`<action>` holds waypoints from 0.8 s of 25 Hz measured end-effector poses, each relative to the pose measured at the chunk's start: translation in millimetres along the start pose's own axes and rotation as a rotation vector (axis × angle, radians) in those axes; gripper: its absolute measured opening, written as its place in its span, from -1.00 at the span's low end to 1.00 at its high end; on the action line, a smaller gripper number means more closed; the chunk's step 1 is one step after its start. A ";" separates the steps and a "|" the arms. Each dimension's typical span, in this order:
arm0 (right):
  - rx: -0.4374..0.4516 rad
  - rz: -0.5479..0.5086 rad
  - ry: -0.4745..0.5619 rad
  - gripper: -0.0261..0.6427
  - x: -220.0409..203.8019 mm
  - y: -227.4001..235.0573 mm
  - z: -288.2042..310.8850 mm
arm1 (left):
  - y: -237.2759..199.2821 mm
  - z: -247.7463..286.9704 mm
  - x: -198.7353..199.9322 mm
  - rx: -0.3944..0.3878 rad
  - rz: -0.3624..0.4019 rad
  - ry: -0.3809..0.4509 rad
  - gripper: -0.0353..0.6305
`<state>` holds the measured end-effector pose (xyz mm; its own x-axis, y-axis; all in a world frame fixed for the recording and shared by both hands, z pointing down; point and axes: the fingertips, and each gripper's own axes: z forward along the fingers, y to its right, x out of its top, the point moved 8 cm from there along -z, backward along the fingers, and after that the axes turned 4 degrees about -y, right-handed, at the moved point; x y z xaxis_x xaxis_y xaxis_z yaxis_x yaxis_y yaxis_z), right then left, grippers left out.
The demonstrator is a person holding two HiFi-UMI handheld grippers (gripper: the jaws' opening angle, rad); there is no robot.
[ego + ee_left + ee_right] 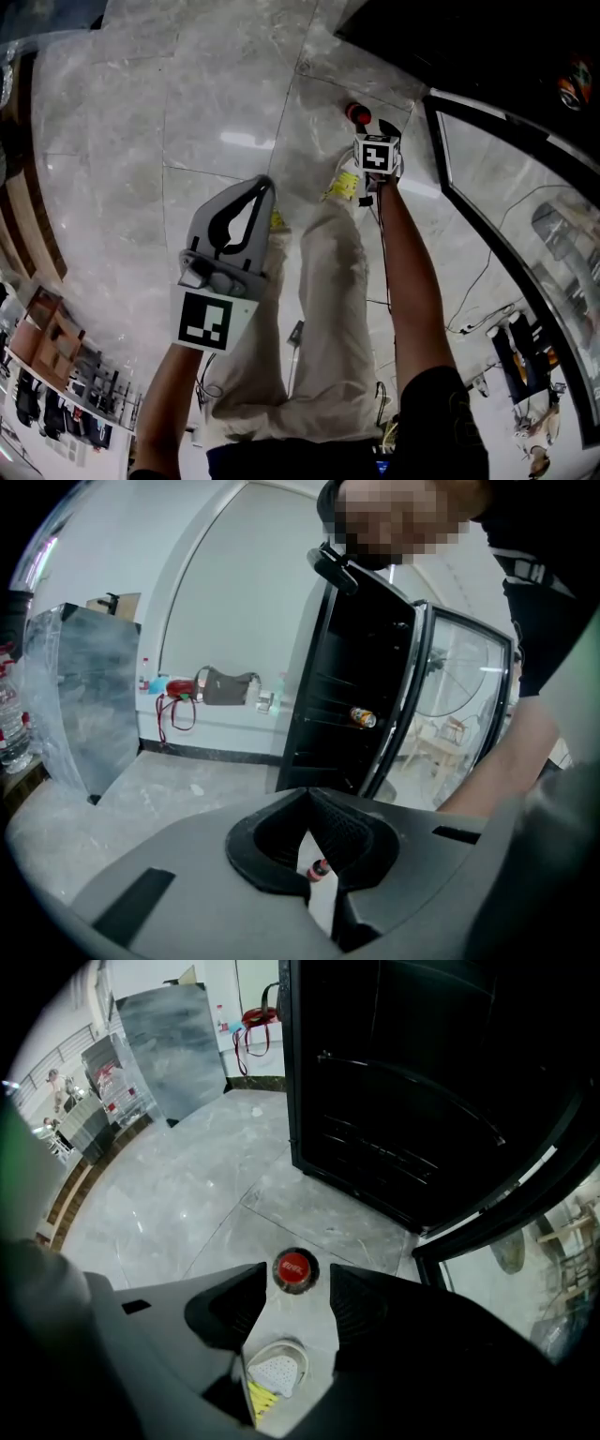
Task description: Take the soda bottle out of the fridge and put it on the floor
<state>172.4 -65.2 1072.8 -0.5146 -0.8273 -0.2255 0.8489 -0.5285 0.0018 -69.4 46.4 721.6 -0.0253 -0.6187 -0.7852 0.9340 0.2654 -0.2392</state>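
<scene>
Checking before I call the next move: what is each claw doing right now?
Left claw: closed, holding nothing.
Right claw: open, tips on either side of the bottle standing on the floor, not squeezing it.

One soda bottle [294, 1270] is counted on the floor [187, 1194]. One fridge [394, 1101] is seen, and one can [363, 717] is counted on its shelf. Two grippers are counted: the left gripper [264, 182] and the right gripper [374, 125]. Two shoes [345, 185] are seen.
</scene>
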 end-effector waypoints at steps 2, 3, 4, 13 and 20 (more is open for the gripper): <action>-0.002 0.007 0.025 -0.37 -1.5 -1.9 -25.4 | 7.2 -8.3 11.2 -0.007 0.003 0.009 -0.84; -0.011 0.020 0.037 -0.43 -4.0 -2.4 -41.7 | 11.7 -13.9 18.9 -0.013 0.008 0.012 -0.84; -0.021 0.035 0.059 -0.50 -5.1 -2.4 -61.2 | 17.0 -20.1 27.9 -0.021 0.016 0.016 -0.84; -0.036 0.213 0.382 -0.93 19.2 -11.4 -294.2 | 54.9 -81.1 123.1 -0.106 0.111 0.049 -0.84; -0.075 0.288 0.533 -0.93 30.6 -17.2 -424.1 | 77.1 -107.7 169.7 -0.154 0.147 0.096 -0.84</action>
<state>193.2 -0.6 652.7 -0.1478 -0.7155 -0.6828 0.9612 -0.2666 0.0713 -40.1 41.5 508.4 0.0657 -0.4937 -0.8672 0.8648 0.4617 -0.1973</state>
